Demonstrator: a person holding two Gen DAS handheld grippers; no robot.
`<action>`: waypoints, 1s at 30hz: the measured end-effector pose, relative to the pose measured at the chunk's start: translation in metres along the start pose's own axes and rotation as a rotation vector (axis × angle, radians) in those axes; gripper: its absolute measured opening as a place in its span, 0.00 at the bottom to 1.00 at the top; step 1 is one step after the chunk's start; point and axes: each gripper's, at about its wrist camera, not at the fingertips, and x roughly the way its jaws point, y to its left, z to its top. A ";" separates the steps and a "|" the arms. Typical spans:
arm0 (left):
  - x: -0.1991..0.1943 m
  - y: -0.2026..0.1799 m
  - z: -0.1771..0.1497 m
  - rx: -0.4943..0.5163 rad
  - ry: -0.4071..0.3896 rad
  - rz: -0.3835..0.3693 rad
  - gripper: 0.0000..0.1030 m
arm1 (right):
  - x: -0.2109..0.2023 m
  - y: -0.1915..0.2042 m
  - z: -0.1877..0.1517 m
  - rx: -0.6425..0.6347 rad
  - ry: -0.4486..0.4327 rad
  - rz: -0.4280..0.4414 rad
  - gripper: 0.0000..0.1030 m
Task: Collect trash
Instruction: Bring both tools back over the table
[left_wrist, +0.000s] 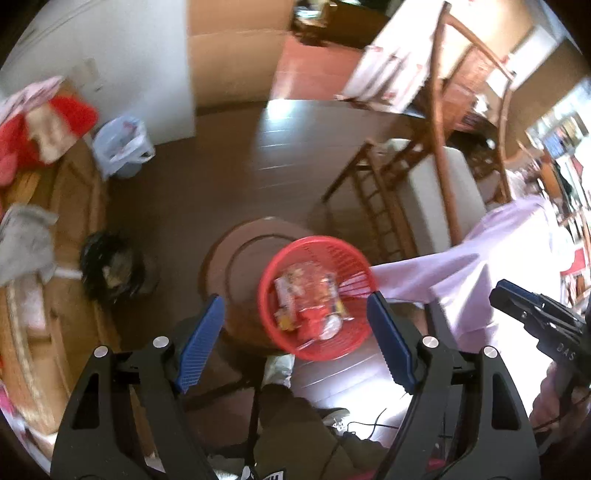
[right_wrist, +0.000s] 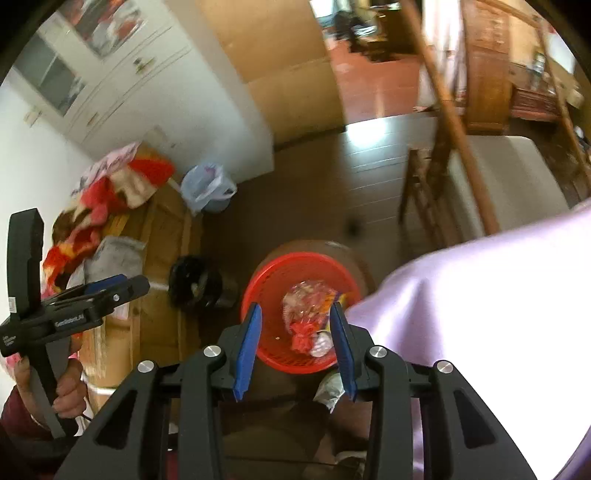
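A red plastic basket (left_wrist: 343, 258) (right_wrist: 280, 267) stands on a round brown stool (left_wrist: 236, 254). Several crumpled snack wrappers (left_wrist: 306, 299) (right_wrist: 310, 310) lie inside it. My left gripper (left_wrist: 295, 299) hangs above the basket's near side, its blue pads wide apart with nothing between them. My right gripper (right_wrist: 295, 306) hovers over the basket too, jaws partly apart and holding nothing; the wrappers lie below it. Each gripper shows at the edge of the other's view: the right one (left_wrist: 504, 290) and the left one (right_wrist: 136, 284).
A black bin (left_wrist: 110, 266) stands left of the stool, a bag-lined blue bin (left_wrist: 122, 147) by the white wall. Clothes pile on a wooden bench (left_wrist: 74, 206) at left. A wooden chair (left_wrist: 388, 192) and lilac cloth (left_wrist: 480, 266) crowd the right. The person's leg (left_wrist: 295, 424) is below.
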 end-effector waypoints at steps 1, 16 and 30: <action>0.001 -0.013 0.006 0.036 -0.003 -0.017 0.75 | -0.011 -0.009 -0.003 0.026 -0.022 -0.017 0.37; 0.027 -0.260 -0.010 0.581 0.043 -0.236 0.77 | -0.167 -0.168 -0.163 0.538 -0.299 -0.312 0.46; 0.045 -0.486 -0.186 1.174 0.226 -0.429 0.78 | -0.266 -0.227 -0.411 1.098 -0.493 -0.560 0.53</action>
